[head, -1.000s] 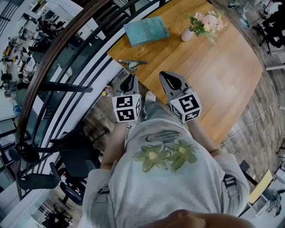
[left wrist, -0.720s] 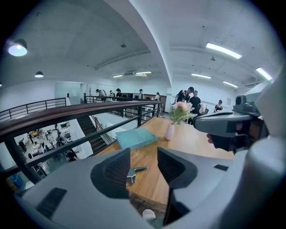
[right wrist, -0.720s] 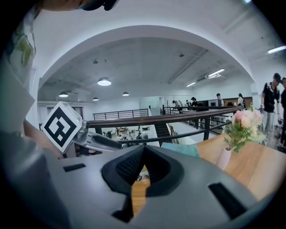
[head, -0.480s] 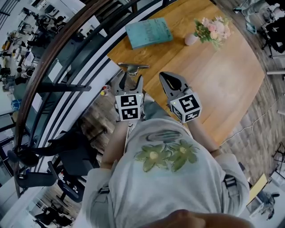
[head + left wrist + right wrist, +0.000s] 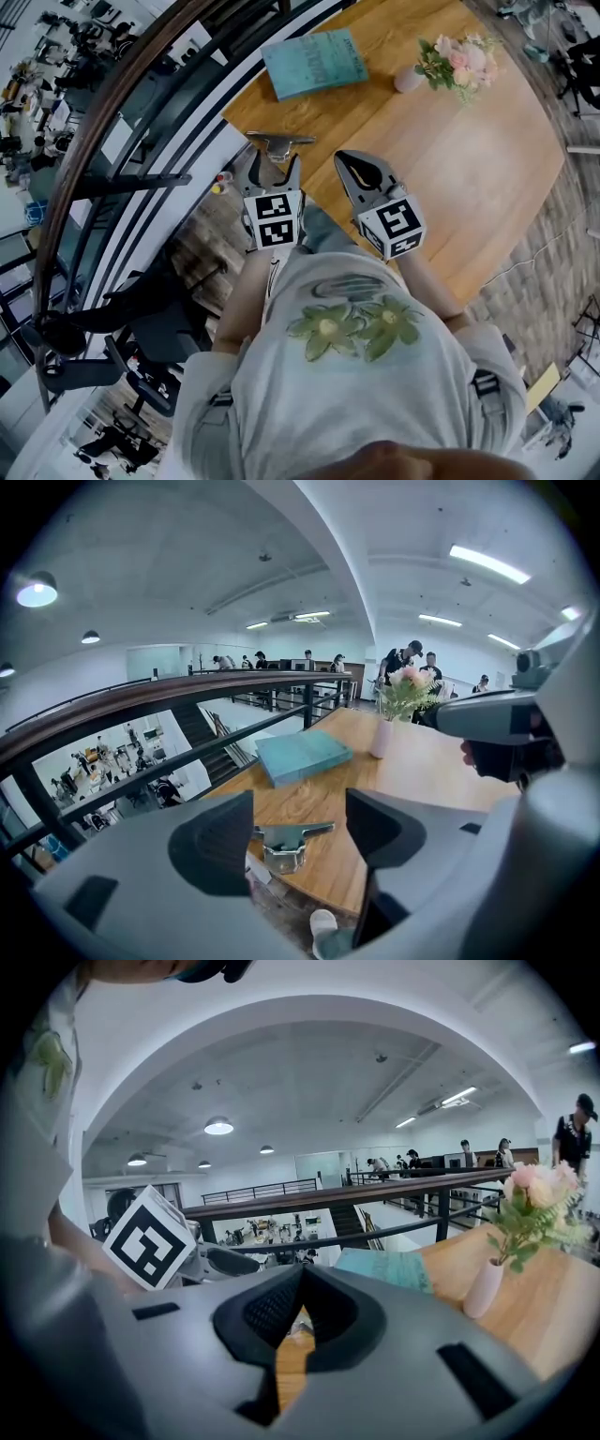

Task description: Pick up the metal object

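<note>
Metal object [image 5: 277, 143] lies on the table [image 5: 469, 159] at its near corner, close to the edge by the railing [image 5: 122, 103]. The person holds both grippers out ahead of the torso, side by side and angled down toward the tabletop, marker cubes turned up to the head view. The left gripper [image 5: 275, 167] reaches over the table's corner; its jaws have just been opening and now stand spread wide. In the left gripper view the metal object [image 5: 284, 841] shows in the gap of the left gripper [image 5: 300, 822], just ahead of the tips, with neither pad touching it. The right gripper [image 5: 349, 161] hovers over the wood to the right of the object, apart from it. Its jaws are pressed together at the tip on nothing, as the right gripper view shows [image 5: 298, 1283].

The object is shiny grey, a flat bar across a rounded cup-like body. The table is light grained wood. Farther along it lie a teal book [image 5: 314, 62] and a small pale vase [image 5: 409, 80] of pink flowers.
</note>
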The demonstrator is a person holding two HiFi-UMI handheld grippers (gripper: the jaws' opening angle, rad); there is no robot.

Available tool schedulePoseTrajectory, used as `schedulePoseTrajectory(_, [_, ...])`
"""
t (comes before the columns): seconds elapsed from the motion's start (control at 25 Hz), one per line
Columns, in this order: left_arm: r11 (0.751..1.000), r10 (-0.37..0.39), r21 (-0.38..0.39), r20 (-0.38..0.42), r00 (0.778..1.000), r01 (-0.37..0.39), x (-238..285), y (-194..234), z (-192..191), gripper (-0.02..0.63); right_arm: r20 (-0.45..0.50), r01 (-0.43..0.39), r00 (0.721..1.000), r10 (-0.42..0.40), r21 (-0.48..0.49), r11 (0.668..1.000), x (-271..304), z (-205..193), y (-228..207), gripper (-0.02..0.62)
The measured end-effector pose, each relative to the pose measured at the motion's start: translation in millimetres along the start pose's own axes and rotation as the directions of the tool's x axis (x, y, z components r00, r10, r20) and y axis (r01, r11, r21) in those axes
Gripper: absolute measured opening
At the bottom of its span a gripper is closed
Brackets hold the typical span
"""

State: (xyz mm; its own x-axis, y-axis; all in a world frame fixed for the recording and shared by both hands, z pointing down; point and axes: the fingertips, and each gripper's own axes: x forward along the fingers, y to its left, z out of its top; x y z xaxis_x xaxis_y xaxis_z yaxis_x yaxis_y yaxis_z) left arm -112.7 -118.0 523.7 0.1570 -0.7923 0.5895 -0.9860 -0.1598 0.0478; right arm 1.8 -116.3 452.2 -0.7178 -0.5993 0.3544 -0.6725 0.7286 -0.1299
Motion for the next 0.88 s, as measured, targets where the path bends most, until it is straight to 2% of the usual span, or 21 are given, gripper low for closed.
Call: schedulePoseTrajectory(0.88, [0.998, 0.019, -0.052, -0.156, 0.988, -0.027, 64, 15, -54, 0.33, -0.06, -0.021, 0.998, 0.022, 0.021, 1.0, 30, -21, -4, 0.006])
